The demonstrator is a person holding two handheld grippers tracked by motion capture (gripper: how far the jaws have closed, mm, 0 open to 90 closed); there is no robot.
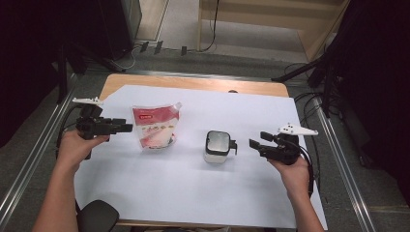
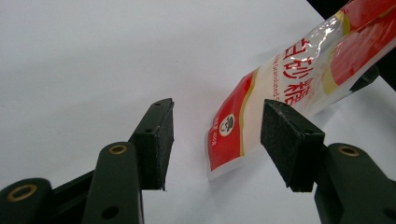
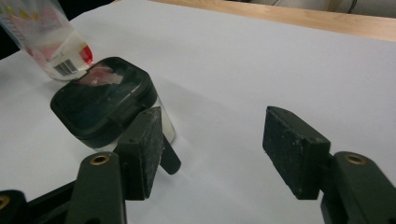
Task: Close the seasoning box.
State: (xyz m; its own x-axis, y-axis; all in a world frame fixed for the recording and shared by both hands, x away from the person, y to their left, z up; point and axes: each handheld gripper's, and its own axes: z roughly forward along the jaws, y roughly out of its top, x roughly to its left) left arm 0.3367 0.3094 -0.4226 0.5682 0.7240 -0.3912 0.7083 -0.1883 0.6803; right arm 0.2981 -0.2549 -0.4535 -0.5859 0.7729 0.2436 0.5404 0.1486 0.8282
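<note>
Item one, a red-and-white sugar pouch (image 1: 155, 127) with printed lettering, lay flat on the white sheet (image 1: 193, 193) that covered the wooden desk (image 1: 193, 83), left of centre in the high view. Item two, a small clear jar with a black square lid (image 1: 217, 146), stood upright on the same sheet just right of centre, near the pouch but apart from it; a black tab stuck out from its lid on the side toward the right gripper. The jar's contents looked pale, possibly white grains, though the glass was too small in view to be sure. Left gripper (image 1: 126, 127), held level in the person's left hand (image 1: 76, 146), pointed at the pouch's left edge; in the left gripper view its fingers (image 2: 156, 140) stood apart with the pouch's lower corner lying between and beyond them, neither pad pressing on it. Right gripper (image 1: 253, 143), held in the right hand (image 1: 291, 171), pointed left at the jar from just beside it; in the right gripper view its fingers (image 3: 292, 147) stood wide apart and empty, the left one in front of the jar's near corner, bare sheet between the pads. A cable trailed from each gripper off the desk edge.
</note>
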